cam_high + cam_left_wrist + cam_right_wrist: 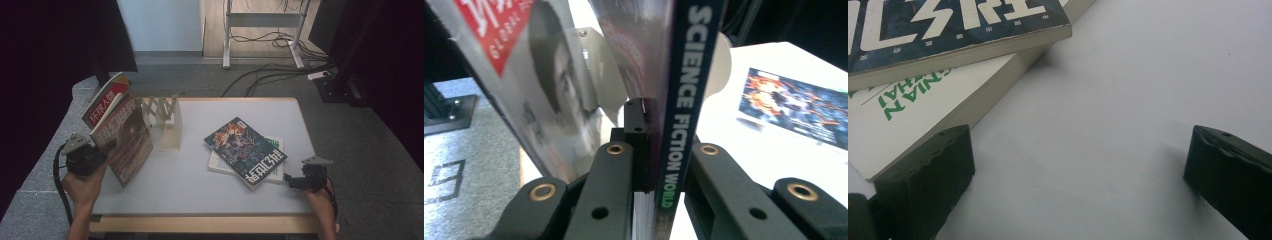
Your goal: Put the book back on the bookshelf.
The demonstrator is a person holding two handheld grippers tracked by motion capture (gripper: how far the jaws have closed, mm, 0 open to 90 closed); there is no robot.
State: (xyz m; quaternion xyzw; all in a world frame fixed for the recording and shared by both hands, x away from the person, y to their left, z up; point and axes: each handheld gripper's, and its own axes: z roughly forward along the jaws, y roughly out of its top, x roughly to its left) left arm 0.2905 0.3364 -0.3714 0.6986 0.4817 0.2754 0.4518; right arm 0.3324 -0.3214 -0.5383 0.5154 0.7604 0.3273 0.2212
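My left gripper (pixel 106 149) is shut on the spine of a brown-covered magazine (pixel 129 142) and holds it upright over the table's left edge. In the left gripper view the jaws (pixel 664 165) clamp the dark spine lettered "SCIENCE FICTION WORLD" (pixel 680 100). A red-titled magazine (pixel 104 102) leans just behind it, by the cream folding book rack (pixel 167 125). On the right, a dark magazine (pixel 246 151) lies on a white book (pixel 219 163). My right gripper (pixel 291 179) stands open low over the table, right beside that stack. Its fingers (pixel 923 175) have nothing between them.
The pale table (pixel 200 187) has bare room in the middle and along the front. The white book with green lettering (pixel 908 125) lies close to my right gripper's left finger. Grey floor, a desk frame and cables lie beyond the far edge.
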